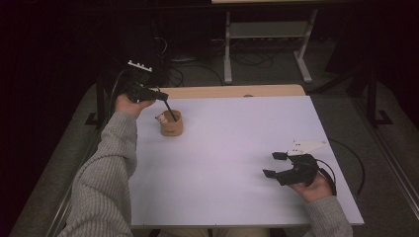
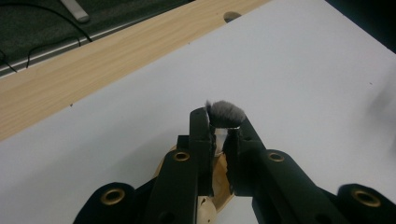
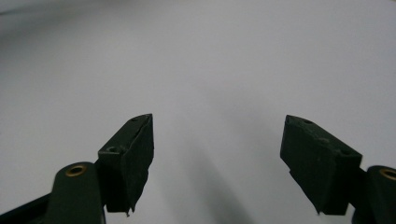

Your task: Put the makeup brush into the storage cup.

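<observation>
The left hand-held gripper (image 1: 157,95) is near the far left corner of the white desk (image 1: 232,148), close to the wooden strip (image 1: 232,91) along the far edge. Its jaws are squeezed tight on a brush (image 2: 225,114) (grey bristles poke out past the tips). The brush's thin dark handle (image 1: 169,109) slants down into a small tan cup (image 1: 172,124) just below. The cup stands near the left edge of the desk. The right hand-held gripper (image 1: 274,164) rests near the right front edge, jaws wide apart with nothing in them. Between the two lies lots of bare white desk.
</observation>
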Motion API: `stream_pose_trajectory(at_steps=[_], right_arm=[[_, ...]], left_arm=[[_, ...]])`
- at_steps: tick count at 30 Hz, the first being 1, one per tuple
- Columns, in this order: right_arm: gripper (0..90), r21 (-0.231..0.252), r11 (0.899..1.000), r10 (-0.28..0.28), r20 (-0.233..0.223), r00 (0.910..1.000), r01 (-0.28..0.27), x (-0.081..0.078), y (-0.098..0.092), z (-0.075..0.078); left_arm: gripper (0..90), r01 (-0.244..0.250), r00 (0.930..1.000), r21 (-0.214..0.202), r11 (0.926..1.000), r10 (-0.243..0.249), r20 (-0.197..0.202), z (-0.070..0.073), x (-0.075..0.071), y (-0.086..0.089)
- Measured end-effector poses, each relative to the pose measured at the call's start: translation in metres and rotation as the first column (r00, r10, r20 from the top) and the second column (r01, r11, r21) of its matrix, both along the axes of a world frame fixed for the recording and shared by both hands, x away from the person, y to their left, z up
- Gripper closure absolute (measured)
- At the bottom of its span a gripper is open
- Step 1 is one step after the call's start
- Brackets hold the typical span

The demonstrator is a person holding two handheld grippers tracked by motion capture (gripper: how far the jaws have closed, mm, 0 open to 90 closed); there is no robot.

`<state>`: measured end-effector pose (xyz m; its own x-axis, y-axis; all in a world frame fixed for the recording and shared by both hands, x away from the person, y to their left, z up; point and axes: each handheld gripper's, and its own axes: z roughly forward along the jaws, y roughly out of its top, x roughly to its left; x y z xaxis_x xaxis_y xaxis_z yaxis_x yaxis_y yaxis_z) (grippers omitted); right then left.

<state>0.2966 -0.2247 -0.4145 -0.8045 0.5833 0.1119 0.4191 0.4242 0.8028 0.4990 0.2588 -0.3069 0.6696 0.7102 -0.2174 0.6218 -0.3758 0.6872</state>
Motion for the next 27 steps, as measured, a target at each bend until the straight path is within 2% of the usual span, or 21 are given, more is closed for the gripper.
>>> stream_pose_trajectory(at_steps=[5, 8, 11, 14, 15, 18, 20, 21, 22, 24, 27], right_arm=[[24.8, 0.000, 1.000, 0.002, 0.000, 1.0000, -0.002, 0.000, 0.000, 0.000], [24.8, -0.001, 1.000, 0.003, 0.000, 1.0000, -0.003, 0.000, 0.001, -0.001], [24.8, -0.008, 1.000, 0.012, 0.000, 0.9999, -0.012, 0.001, 0.001, -0.001], [24.8, -0.010, 1.000, 0.010, -0.005, 0.9999, -0.010, 0.001, 0.002, -0.001], [24.8, -0.010, 1.000, 0.012, 0.000, 0.9999, -0.012, 0.001, 0.002, -0.001], [24.9, -0.010, 1.000, 0.013, -0.001, 0.9999, -0.013, 0.000, 0.002, -0.001], [24.8, -0.009, 1.000, 0.013, -0.003, 0.9999, -0.013, 0.000, 0.002, -0.001], [24.9, -0.005, 1.000, 0.012, -0.005, 0.9999, -0.012, 0.000, 0.001, -0.001], [24.9, -0.005, 1.000, 0.012, -0.005, 0.9999, -0.012, 0.000, 0.001, -0.001], [24.9, -0.005, 1.000, 0.014, -0.006, 0.9999, -0.014, 0.000, 0.001, -0.001], [25.0, -0.005, 1.000, 0.018, -0.009, 0.9998, -0.018, 0.000, 0.002, -0.001]], left_arm=[[82.0, -0.020, 0.9996, 0.002, 0.9998, 0.020, -0.017, -0.010, 0.000, 0.003], [82.0, -0.023, 0.9995, 0.001, 0.9997, 0.023, -0.024, -0.012, 0.000, 0.004], [81.9, -0.018, 0.9994, 0.018, 0.9997, 0.018, -0.029, -0.015, 0.002, 0.003], [81.9, -0.024, 0.9991, 0.012, 0.9996, 0.025, -0.034, -0.017, 0.002, 0.002], [81.9, -0.021, 0.9987, 0.027, 0.9994, 0.022, -0.046, -0.019, 0.003, 0.001], [81.8, -0.027, 0.9982, 0.026, 0.9993, 0.029, -0.053, -0.022, 0.004, 0.000], [81.8, -0.017, 0.9979, 0.044, 0.9989, 0.020, -0.061, -0.023, 0.006, 0.001], [81.8, -0.031, 0.9974, 0.032, 0.9990, 0.033, -0.064, -0.024, 0.005, -0.001], [81.8, -0.022, 0.9975, 0.049, 0.9985, 0.026, -0.065, -0.025, 0.006, -0.001], [81.5, -0.032, 0.9971, 0.042, 0.9986, 0.035, -0.067, -0.026, 0.006, -0.002], [81.2, -0.021, 0.9968, 0.063, 0.9978, 0.026, -0.076, -0.027, 0.008, -0.002]])
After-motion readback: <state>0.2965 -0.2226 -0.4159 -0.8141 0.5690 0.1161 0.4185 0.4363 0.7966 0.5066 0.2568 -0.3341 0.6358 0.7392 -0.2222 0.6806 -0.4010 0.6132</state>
